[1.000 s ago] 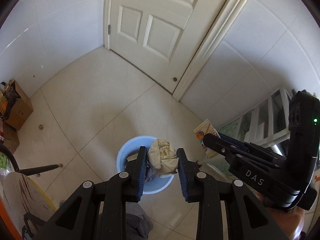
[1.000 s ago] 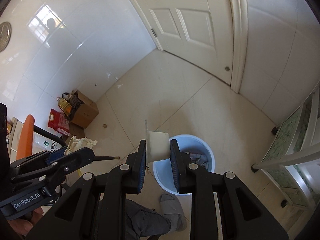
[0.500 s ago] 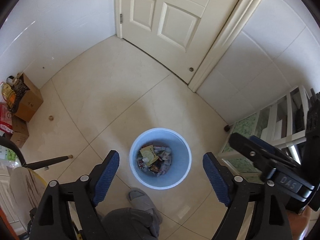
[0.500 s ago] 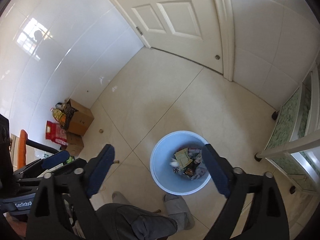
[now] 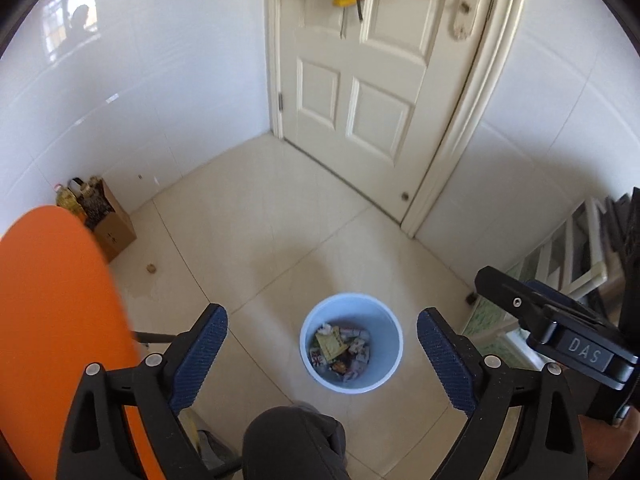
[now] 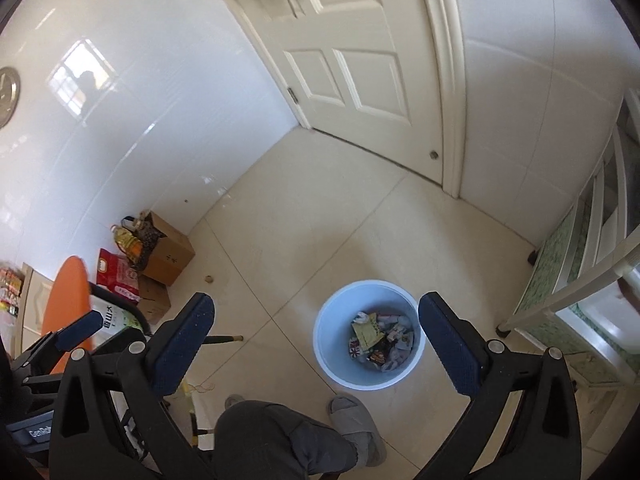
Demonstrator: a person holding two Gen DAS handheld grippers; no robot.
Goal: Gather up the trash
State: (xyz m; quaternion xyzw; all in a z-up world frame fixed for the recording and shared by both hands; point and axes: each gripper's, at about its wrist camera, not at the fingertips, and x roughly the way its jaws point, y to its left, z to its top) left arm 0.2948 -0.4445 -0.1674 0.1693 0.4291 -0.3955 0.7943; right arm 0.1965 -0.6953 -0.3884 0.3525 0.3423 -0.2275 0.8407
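**Both grippers empty above the bin**

Around you: a cream panelled door (image 5: 356, 92) closes the far corner, with a blue item and a yellow one hanging near its top. Against the white tiled wall on your left stands an open cardboard box (image 6: 166, 254) with bottles poking out, a red bag (image 6: 118, 278) leaning just beside it. An orange chair back (image 5: 52, 320) fills the left edge of the left wrist view, close to the lens and blurred. On your right a white-framed shelf unit with green patterned panels (image 6: 576, 276) stands near the bin. Your dark-trousered knee (image 5: 292, 444) and a grey slipper (image 6: 354, 428) sit at the bottom, between you and the bin; the slipper's toe is just beside its base.

The pale blue bin (image 5: 352, 304) stands upright on the beige floor tiles, directly below and between your fingers. The trash (image 6: 380, 338) lies in its bottom: crumpled wrappers, a yellow-green packet on top, white scraps, a red-and-dark printed piece.

Your left gripper (image 5: 322, 360) is spread wide, nothing between its blue pads. Your right gripper (image 6: 316, 350) is equally wide and holds nothing.
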